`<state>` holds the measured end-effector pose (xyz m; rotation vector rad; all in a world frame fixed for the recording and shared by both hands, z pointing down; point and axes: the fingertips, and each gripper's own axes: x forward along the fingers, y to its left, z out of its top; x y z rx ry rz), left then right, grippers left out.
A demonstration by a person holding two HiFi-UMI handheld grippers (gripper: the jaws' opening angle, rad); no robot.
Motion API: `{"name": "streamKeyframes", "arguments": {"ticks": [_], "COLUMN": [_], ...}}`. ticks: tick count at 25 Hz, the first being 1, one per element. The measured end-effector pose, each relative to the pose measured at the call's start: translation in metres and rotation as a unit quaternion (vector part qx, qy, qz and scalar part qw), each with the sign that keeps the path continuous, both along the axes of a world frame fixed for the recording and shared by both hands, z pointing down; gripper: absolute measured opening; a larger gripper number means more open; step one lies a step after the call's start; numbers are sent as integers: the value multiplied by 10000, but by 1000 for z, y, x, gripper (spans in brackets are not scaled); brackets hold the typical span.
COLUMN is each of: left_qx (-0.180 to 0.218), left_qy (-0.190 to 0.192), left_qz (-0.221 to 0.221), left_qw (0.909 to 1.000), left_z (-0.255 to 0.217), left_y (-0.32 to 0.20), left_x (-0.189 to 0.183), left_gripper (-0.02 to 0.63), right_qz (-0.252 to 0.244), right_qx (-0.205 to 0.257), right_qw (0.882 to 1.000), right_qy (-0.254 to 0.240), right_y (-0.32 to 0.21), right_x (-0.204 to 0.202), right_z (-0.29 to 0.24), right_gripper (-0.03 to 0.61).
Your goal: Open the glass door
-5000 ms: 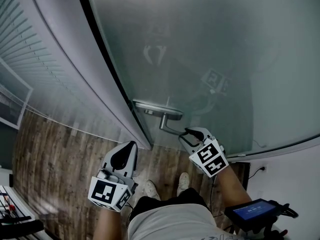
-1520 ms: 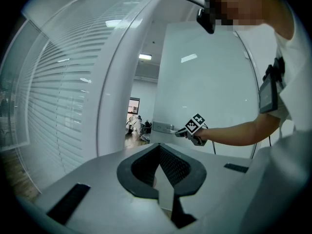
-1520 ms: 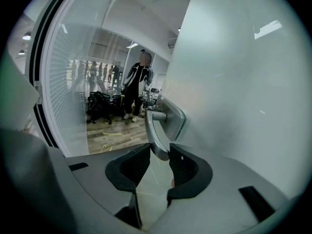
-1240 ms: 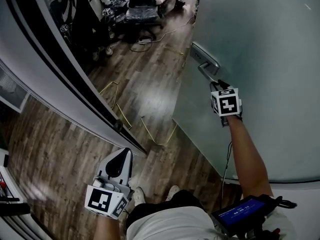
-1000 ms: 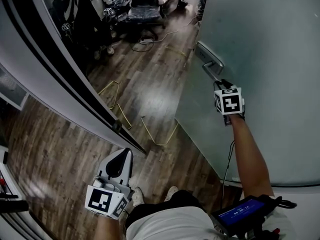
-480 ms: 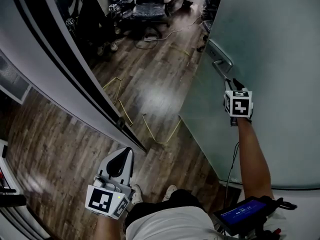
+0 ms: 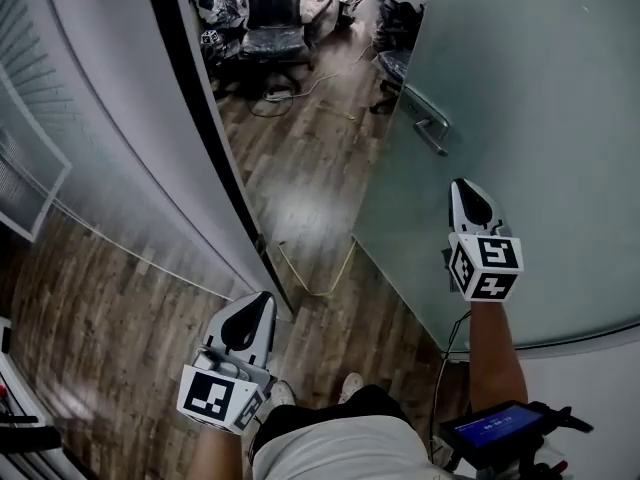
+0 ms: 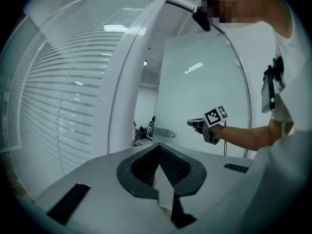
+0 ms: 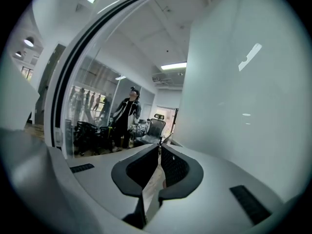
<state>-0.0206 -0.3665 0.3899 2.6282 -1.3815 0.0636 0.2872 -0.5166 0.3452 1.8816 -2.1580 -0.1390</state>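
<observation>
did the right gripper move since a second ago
Yes. The right gripper has drawn back from the door handle, lower in the head view; its jaws have just closed with nothing between them.

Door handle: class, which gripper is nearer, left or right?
Right. The right gripper, jaws just closed with nothing between them, is short of the door handle, off it. The left gripper is low by the door frame, farther away.

We see the left gripper [image 8: 160,165], its dark ribbed jaws together with nothing between them, facing the frosted glass door [image 8: 204,82], which stands open, and its silver lever handle [image 8: 164,132]; white slatted blinds [image 8: 53,106] fill the left.
</observation>
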Motion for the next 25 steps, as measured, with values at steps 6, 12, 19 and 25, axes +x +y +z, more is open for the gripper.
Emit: {"name": "streamKeyframes", "arguments": {"ticks": [6, 12, 19, 25], "left_qx": [104, 187, 294, 434], "left_qy": [20, -17, -6, -24], "left_qz": [531, 944, 1017, 870], "left_qw": [9985, 9954, 9944, 9953], "left_z": [-19, -16, -13, 9], "left_y": [32, 57, 83, 115], "left_x": [-37, -66, -67, -77], "left_gripper": [0, 0, 0, 0], "right_qz": [270, 447, 165, -297], "right_qx": [316, 521, 747, 692], "right_qw": [9990, 9973, 9947, 9938], "right_qy": [-156, -246, -689, -824], "right_y": [90, 161, 223, 264], "right_x": [-44, -87, -108, -143], "right_z": [-35, -43, -46, -3], "right_gripper": [3, 3, 3, 3]}}
